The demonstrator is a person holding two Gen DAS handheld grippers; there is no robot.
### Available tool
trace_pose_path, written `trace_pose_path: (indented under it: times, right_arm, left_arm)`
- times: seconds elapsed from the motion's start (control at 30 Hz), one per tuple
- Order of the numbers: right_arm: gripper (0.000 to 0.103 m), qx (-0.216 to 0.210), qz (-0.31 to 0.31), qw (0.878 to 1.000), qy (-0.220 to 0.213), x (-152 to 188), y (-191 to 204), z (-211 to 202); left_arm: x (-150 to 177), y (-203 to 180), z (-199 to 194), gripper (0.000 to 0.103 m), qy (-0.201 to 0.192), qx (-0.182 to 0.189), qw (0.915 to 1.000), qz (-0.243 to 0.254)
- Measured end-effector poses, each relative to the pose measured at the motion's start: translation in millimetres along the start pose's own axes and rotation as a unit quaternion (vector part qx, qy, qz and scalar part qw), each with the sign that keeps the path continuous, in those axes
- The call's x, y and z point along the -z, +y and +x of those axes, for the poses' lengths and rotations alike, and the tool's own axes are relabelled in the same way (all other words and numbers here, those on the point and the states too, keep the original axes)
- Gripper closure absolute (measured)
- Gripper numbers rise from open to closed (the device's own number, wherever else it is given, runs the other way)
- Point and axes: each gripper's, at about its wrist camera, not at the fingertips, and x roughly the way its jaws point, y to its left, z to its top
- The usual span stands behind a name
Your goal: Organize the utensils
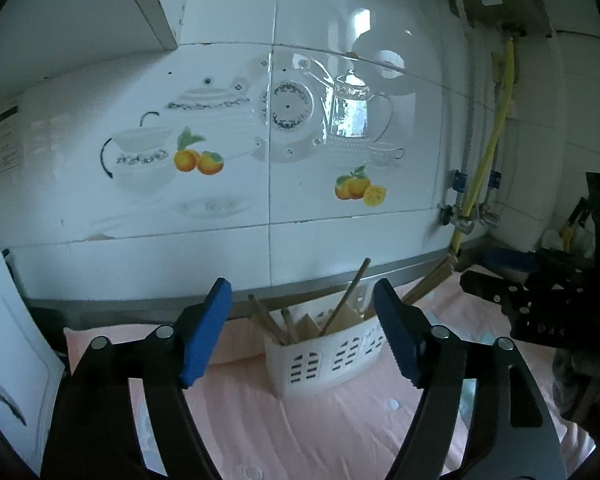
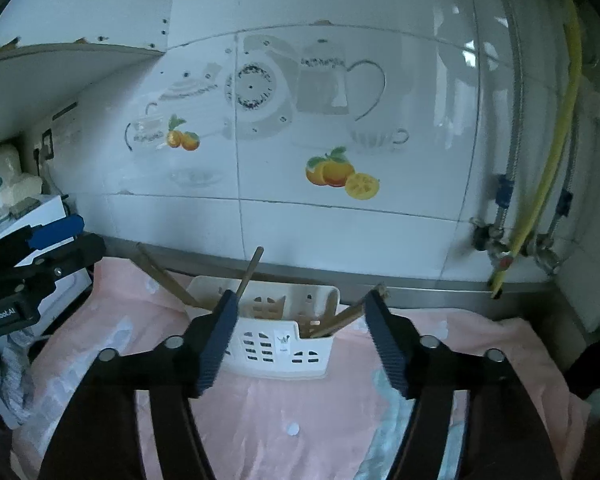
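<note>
Utensil holder: white plastic caddy with slotted walls, standing upright on the pink cloth, close to the back of the counter and just in front of the steel counter edge.

Nearest, right wrist view: right gripper with fingers spread wide, nothing between the blue pads. It hangs above the cloth, the caddy framed between its fingers but not touched.

Left wrist view: left gripper likewise spread wide and empty, pads either side of the caddy as seen from here, clear of it.

In the caddy: wooden chopsticks, several, leaning at different angles. One stands tall near the left end. Others lean out over the right end. A pair slants out to the left over the cloth. In the left wrist view the sticks show the same scatter.

Behind: white tiled wall with printed teaware and orange decals. At far right, a yellow hose and braided metal hoses run down to valves in the corner. A white appliance stands at the left edge of the counter.
</note>
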Motion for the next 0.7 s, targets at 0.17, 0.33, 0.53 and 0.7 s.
trace_pose_path:
  times: [0.17,0.33,0.53,0.7]
  right_arm:
    - [0.017,0.024,-0.015,0.999,-0.021,14,13,-20]
    - [0.01,0.029,-0.019,0.999,-0.03,31,23,-31]
    - [0.007,0.022,-0.003,0.999,-0.032,58,33,-39]
    - [0.007,0.017,-0.002,0.999,-0.029,75,41,-45]
  left_arm:
    - [15,0,-19,0.013,-0.008,-0.009,0.9999,-0.001]
    - [36,0,-36,0.005,-0.008,-0.014,0.9998,-0.008]
    - [60,3,-47,0.005,0.005,-0.019,0.9996,-0.019]
    - [78,8,-55,0.005,0.016,-0.019,0.9989,-0.04]
